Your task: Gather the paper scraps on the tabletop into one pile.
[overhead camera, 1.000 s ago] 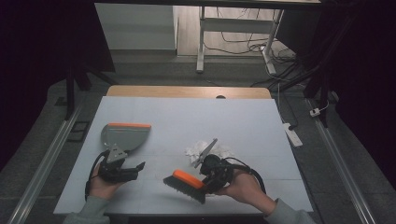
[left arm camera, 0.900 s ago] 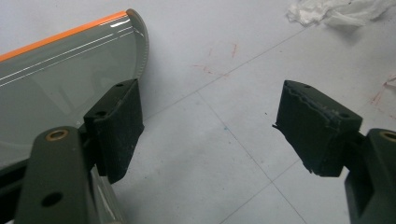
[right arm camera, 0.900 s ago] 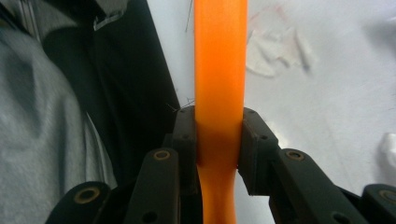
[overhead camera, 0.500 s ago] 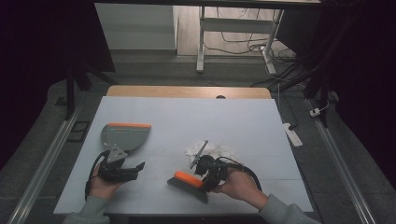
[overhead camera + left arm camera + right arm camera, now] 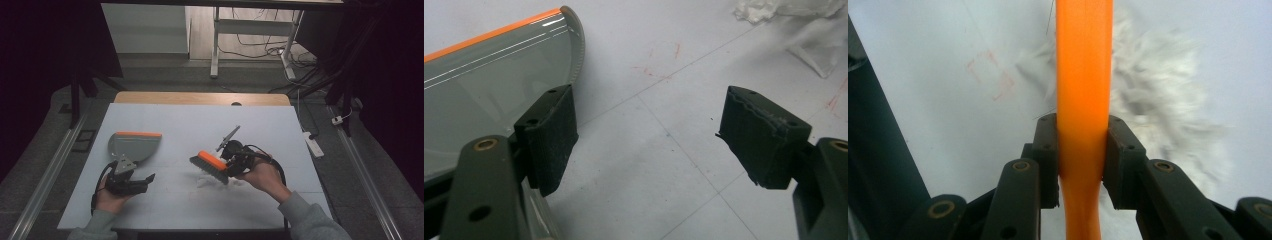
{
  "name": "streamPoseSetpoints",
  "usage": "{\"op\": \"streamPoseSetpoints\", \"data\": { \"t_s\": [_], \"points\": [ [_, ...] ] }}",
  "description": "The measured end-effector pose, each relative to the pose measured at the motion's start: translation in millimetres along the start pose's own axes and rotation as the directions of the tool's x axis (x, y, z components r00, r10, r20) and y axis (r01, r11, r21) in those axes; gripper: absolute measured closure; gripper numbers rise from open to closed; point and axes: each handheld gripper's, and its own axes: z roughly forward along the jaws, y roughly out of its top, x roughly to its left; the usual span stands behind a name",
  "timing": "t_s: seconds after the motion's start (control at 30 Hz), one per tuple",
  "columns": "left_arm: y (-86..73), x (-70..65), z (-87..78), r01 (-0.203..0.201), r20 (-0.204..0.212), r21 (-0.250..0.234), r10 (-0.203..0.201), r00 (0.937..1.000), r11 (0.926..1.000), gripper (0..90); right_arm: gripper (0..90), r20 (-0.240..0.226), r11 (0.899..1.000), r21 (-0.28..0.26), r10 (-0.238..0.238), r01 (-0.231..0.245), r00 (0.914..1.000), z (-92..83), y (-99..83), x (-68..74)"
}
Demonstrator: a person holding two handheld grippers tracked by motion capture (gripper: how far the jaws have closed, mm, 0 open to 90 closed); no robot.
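1. R gripper is clamping the orange plastic handle of a small hand brush w/ dark bristles. In the right gripper view both pads are pressing flat on the handle, jaws closed about as far as the handle lets them.
2. Brush is sitting low over the white table centre-right; bristles are meeting a loose heap of white crumpled paper scraps just under and in front of it. Same scraps are showing as a fuzzy white mass behind the handle.
3. L gripper is hovering just behind a grey plastic dustpan w/ orange front lip, well apart from the brush. Jaws are standing wide, nothing between the pads; dustpan edge is lying beside the one jaw, and I can't tell whether it's touching.
4. Handling, my read: brush looks light and stiff in the handle, soft at the bristles. Smooth plastic prob. slippery, so gripping mid-handle w/ pads square, as now, should be stopping it twisting while sweeping.
5. Scraps look v. light and floppy; likely scattering or sticking in the bristles if swept fast.
6. Dustpan looks light, rigid, apt to skid when scraps are pushed in; best hold prob. its rear handle end, pressing the lip down.
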Motion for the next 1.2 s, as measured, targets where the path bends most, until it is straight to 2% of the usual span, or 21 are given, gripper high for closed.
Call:
{"op": "streamPoseSetpoints", "data": {
  "t_s": [0.13, 0.27, 0.33, 0.4, 0.5, 0.53, 0.6, 0.67, 0.73, 0.8, 0.87, 0.93, 1.0, 1.1, 1.2],
  "points": [
    [0.5, -1.4, -0.7, -0.007, -0.001, -0.001, 0.007, 1.0, 1.0, 24.1, 70.8, 0.038, 0.996, -0.072, 0.052, -0.05, 0.9979, -26.5, -10.0, -4.9],
    [0.9, -2.4, -0.5, -0.008, 0.0, -0.002, 0.008, 1.0, 1.0, 24.1, 70.8, 0.079, 0.984, -0.106, 0.152, -0.144, 0.9852, -44.8, -31.4, -18.4],
    [1.1, -2.8, -0.2, -0.01, -0.002, 0.0, 0.01, 1.0, 1.0, 24.1, 70.8, 0.103, 0.974, -0.103, 0.212, -0.202, 0.9718, -48.8, -45.5, -27.8],
    [1.1, -2.8, 0.1, -0.011, 0.0, 0.001, 0.011, 0.9999, 0.9999, 24.1, 70.8, 0.135, 0.961, -0.082, 0.272, -0.263, 0.9528, -48.7, -60.4, -39.1],
    [1.3, -3.0, 0.7, -0.013, 0.0, 0.003, 0.013, 0.9999, 0.9999, 24.1, 70.8, 0.172, 0.941, -0.049, 0.339, -0.336, 0.9249, -39.1, -80.9, -57.0],
    [1.2, -3.2, 0.9, -0.013, 0.0, 0.002, 0.013, 0.9999, 0.9999, 24.1, 70.8, 0.185, 0.936, -0.035, 0.352, -0.352, 0.9176, -34.0, -85.6, -61.7],
    [1.2, -3.4, 1.2, -0.013, -0.001, 0.003, 0.013, 0.9999, 0.9999, 24.1, 70.8, 0.191, 0.93, -0.015, 0.364, -0.368, 0.9116, -23.5, -91.3, -68.4],
    [1.1, -3.2, 1.3, -0.012, -0.001, 0.005, 0.012, 0.9999, 0.9999, 24.1, 70.8, 0.181, 0.928, -0.015, 0.369, -0.372, 0.9118, -15.0, -91.4, -70.5],
    [0.9, -3.0, 1.7, -0.01, -0.002, 0.007, 0.01, 0.9999, 0.9999, 24.1, 70.8, 0.146, 0.929, -0.033, 0.369, -0.368, 0.9177, -11.3, -85.6, -68.8],
    [0.9, -3.3, 2.0, -0.012, -0.001, 0.009, 0.012, 0.9999, 0.9999, 24.1, 70.8, 0.133, 0.938, -0.043, 0.348, -0.345, 0.9282, -6.2, -77.0, -64.4],
    [0.8, -3.7, 1.8, -0.013, 0.0, 0.008, 0.013, 0.9999, 0.9999, 24.1, 70.8, 0.098, 0.945, -0.053, 0.327, -0.323, 0.94, -1.9, -67.5, -58.8],
    [0.5, -3.7, 1.5, -0.013, -0.001, 0.007, 0.013, 0.9999, 0.9999, 24.1, 70.8, 0.109, 0.952, -0.074, 0.304, -0.297, 0.9465, -1.1, -58.7, -52.9],
    [0.4, -3.5, 1.2, -0.012, 0.0, 0.006, 0.012, 0.9999, 0.9999, 24.1, 70.8, 0.123, 0.956, -0.106, 0.286, -0.274, 0.9502, -5.5, -53.4, -50.3],
    [0.3, -2.9, 1.4, -0.011, -0.001, 0.008, 0.011, 0.9999, 0.9999, 24.1, 70.8, 0.115, 0.95, -0.162, 0.287, -0.267, 0.9509, -20.3, -52.5, -48.6],
    [0.4, -2.8, 2.1, -0.011, 0.001, 0.008, 0.011, 0.9999, 0.9999, 24.1, 70.8, 0.102, 0.947, -0.202, 0.273, -0.249, 0.9566, -38.7, -55.2, -45.3]
  ]
}}
